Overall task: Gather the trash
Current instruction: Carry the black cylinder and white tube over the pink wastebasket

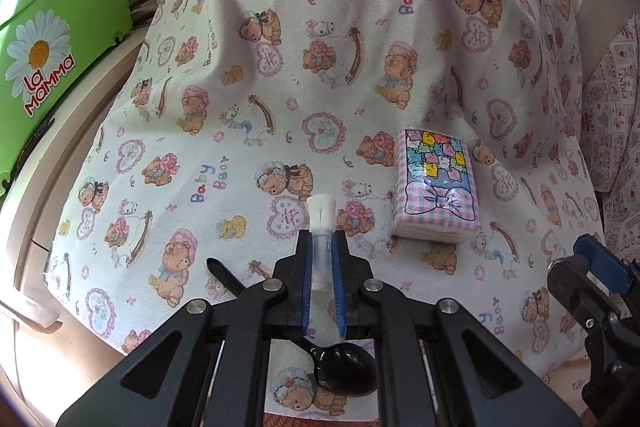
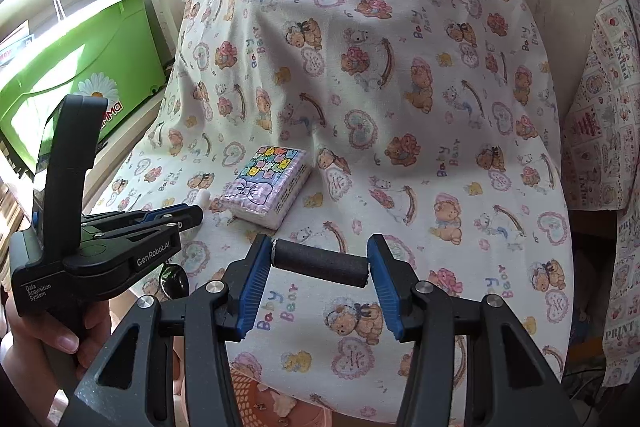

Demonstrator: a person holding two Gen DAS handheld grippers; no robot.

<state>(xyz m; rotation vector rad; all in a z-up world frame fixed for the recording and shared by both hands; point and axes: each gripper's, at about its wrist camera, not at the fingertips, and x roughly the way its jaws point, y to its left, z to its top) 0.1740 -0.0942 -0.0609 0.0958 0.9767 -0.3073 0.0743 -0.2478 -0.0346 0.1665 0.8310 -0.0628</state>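
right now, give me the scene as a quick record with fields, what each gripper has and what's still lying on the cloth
surface: bear-print cloth
left gripper: shut on a small white tube, which sticks out past the fingertips
right gripper: shut on a dark cylinder, held end to end between the blue pads
still on cloth: tissue pack, black plastic spoon under the left gripper
beside the cloth: green bin, on the left
under the right gripper: orange basket, partly seen, contents unclear

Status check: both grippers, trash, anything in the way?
Left gripper shut on white tube. Right gripper holds black roll. Tissue pack nearby, not blocking.
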